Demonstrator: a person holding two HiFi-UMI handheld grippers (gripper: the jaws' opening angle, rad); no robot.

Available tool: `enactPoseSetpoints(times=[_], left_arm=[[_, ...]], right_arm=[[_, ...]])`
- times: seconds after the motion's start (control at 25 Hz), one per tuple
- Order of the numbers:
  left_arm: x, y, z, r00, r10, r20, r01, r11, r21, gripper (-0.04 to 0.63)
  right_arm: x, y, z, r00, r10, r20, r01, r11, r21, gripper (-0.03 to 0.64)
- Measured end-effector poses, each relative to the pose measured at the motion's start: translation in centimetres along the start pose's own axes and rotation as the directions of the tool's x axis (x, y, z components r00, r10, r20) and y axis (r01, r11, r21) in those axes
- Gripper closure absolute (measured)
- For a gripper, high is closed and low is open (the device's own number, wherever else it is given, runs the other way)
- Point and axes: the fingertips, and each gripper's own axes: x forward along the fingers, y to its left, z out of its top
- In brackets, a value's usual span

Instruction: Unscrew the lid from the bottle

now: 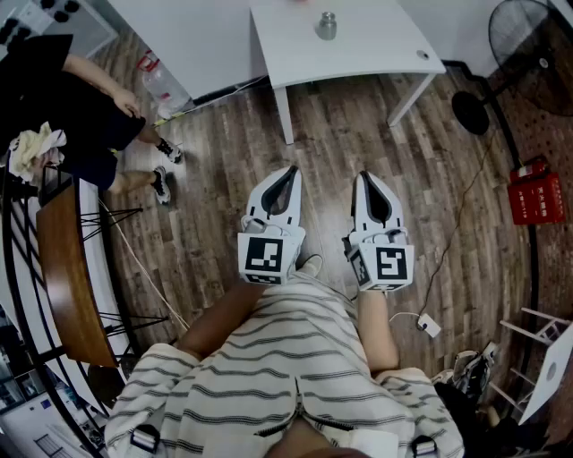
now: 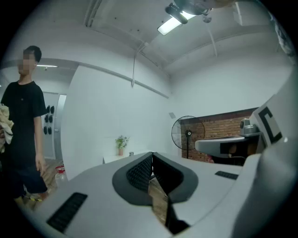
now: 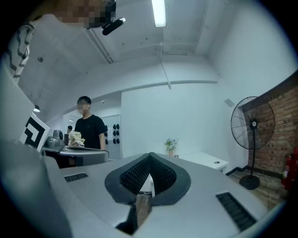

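Both grippers are clenched shut on nothing. The left gripper point(image 1: 289, 172) and right gripper point(image 1: 365, 177) sit side by side at the centre of the head view, tips toward the top of the frame. The bottle point(image 1: 327, 25) stands upright at top centre on the white table point(image 1: 376, 49), back from its near edge and well apart from both grippers. Bare wooden floor point(image 1: 224, 161) lies between. A standing person point(image 1: 89, 125) occupies the upper left, a fan point(image 1: 528, 36) the upper right, and a red crate point(image 1: 535, 197) the right edge.
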Motion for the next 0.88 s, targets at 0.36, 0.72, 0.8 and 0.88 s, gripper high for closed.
enactPoseSetpoints(times=[0.36, 0.72, 0.8, 0.88], left_arm=[[2.6, 0.4, -0.9, 1.0, 0.018, -0.004, -0.018, 1.0, 0.001, 0.594], [11.7, 3.5, -1.3, 1.0, 0.008, -0.01, -0.008, 1.0, -0.016, 0.594], [14.5, 4.9, -1.0, 1.0, 0.006, -0.006, -0.006, 1.0, -0.021, 0.594], [17.3, 6.3, -0.7, 1.0, 0.003, -0.009, -0.004, 1.0, -0.03, 0.594]], right_arm=[[2.8, -1.5, -0.6, 0.999, 0.045, 0.0, -0.045, 0.999, 0.03, 0.606], [10.9, -5.3, -1.2, 0.996, 0.083, -0.018, -0.083, 0.996, 0.022, 0.606], [13.7, -6.7, -0.8, 0.997, 0.074, -0.023, -0.073, 0.997, 0.021, 0.606], [16.6, -8.0, -0.4, 0.997, 0.066, -0.037, -0.065, 0.998, 0.023, 0.606]])
